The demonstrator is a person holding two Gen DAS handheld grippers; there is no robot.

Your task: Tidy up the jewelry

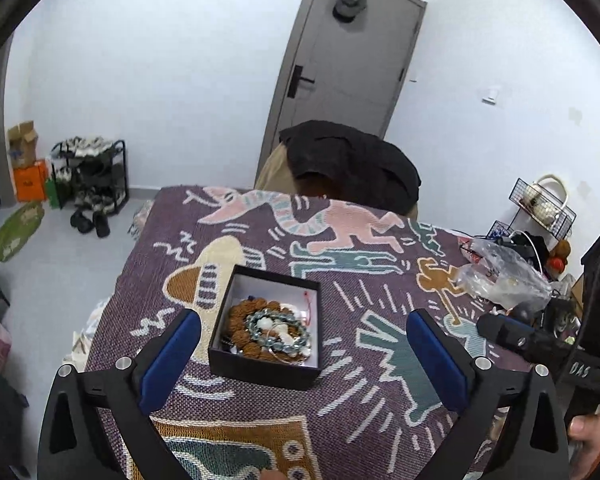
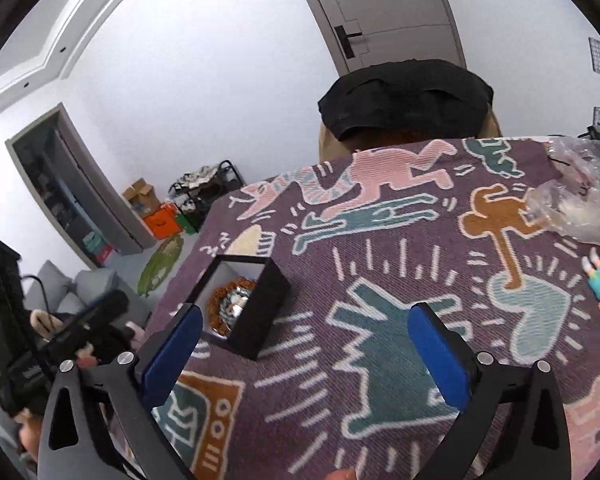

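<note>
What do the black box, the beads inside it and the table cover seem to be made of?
Box: probably rigid cardboard, matte black outside, white lining, sharp folded edges. Brown beads: rough and knobbly, perhaps seeds or wood. Blue-grey beads: glossy, perhaps stone or glass. Cover: woven fabric; ribbed weave shows.

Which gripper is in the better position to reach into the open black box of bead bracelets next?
Probably the left gripper: the open black box lies almost between its open fingers. The right gripper faces bare purple patterned blanket.
</note>
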